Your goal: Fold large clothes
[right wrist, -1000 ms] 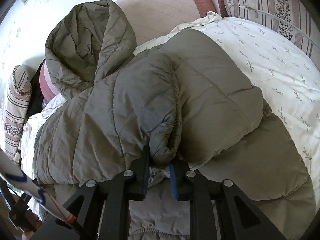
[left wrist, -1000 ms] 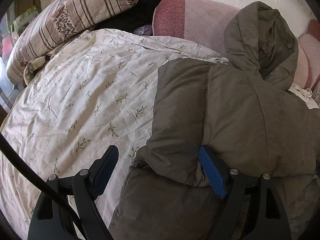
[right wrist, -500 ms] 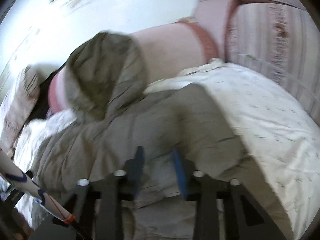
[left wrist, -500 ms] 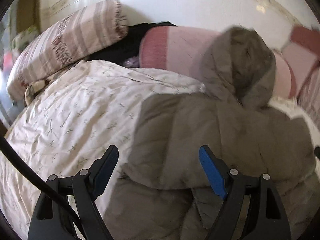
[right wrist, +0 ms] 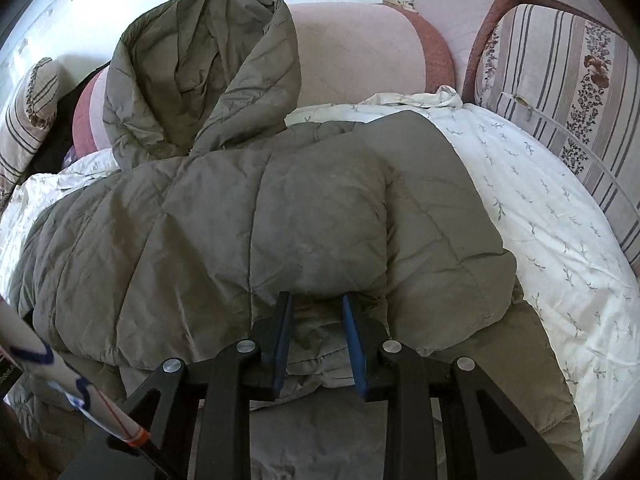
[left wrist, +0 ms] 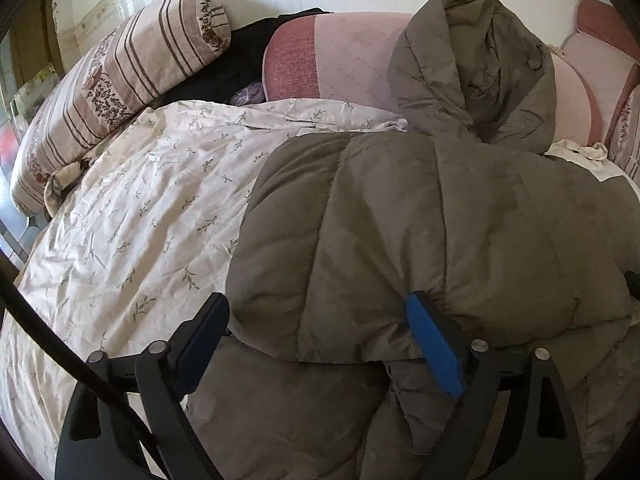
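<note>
Bed w/ leaf-print sheet fills both views; pale wall behind, bolsters along the head.

Left wrist view: olive quilted hooded jacket lies on the bed's right half, already folded over itself, hood propped against pink bolster. Left tongs spread wide, straddling the folded edge; blue pad touches the fabric, dark finger sits beside the fold's corner. Nothing clamped. Probably placed so to press or re-grip the thick fold. Striped floral pillow far left, dark cloth behind it.

Right wrist view: same jacket, sleeve layer folded inward over the body. Right tongs part-open, tips at the fold's near edge, pale lining between the fingers but apparently not pinched. Likely just let go, or about to take hold. Striped pillow right. White tube w/ blue marks and orange band lower left; marks unreadable.

No brand, label or legible writing in either view.
</note>
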`<action>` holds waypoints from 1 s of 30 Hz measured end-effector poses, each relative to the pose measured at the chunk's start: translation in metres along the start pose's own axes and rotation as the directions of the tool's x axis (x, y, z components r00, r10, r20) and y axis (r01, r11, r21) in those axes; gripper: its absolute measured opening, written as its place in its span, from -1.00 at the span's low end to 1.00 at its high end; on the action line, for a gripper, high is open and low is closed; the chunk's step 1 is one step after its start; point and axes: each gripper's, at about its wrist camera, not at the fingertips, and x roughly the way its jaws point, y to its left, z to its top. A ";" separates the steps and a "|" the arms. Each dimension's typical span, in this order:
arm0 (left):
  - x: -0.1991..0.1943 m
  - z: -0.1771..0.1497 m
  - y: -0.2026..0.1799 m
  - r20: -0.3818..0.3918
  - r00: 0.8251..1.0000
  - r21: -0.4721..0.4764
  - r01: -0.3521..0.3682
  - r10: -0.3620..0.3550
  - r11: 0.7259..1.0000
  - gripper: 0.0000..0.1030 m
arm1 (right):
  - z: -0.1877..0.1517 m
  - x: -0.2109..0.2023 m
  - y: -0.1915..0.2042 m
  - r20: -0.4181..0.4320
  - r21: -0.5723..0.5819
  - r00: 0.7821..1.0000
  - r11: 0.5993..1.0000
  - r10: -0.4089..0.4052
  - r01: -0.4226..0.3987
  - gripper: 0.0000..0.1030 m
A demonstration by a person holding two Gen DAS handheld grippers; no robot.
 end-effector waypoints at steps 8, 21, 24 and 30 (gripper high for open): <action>-0.001 -0.002 -0.002 0.013 1.000 0.011 -0.018 0.018 1.000 0.78 | 0.000 -0.003 0.003 0.008 -0.004 1.000 1.000 -0.004 0.004 -0.44; -0.053 0.006 -0.017 0.181 0.983 0.059 0.024 -0.035 0.998 0.77 | 0.007 -0.038 0.008 0.119 -0.001 0.991 0.999 0.053 -0.053 -0.27; -0.047 0.000 -0.030 0.144 0.988 0.104 0.033 -0.048 0.994 0.77 | 0.006 -0.033 0.012 0.094 -0.011 0.994 0.998 0.065 -0.064 -0.13; -0.023 -0.010 -0.042 0.051 0.998 0.151 0.022 -0.030 0.988 0.77 | 0.002 -0.012 0.010 0.010 0.020 0.997 0.997 0.076 -0.076 -0.05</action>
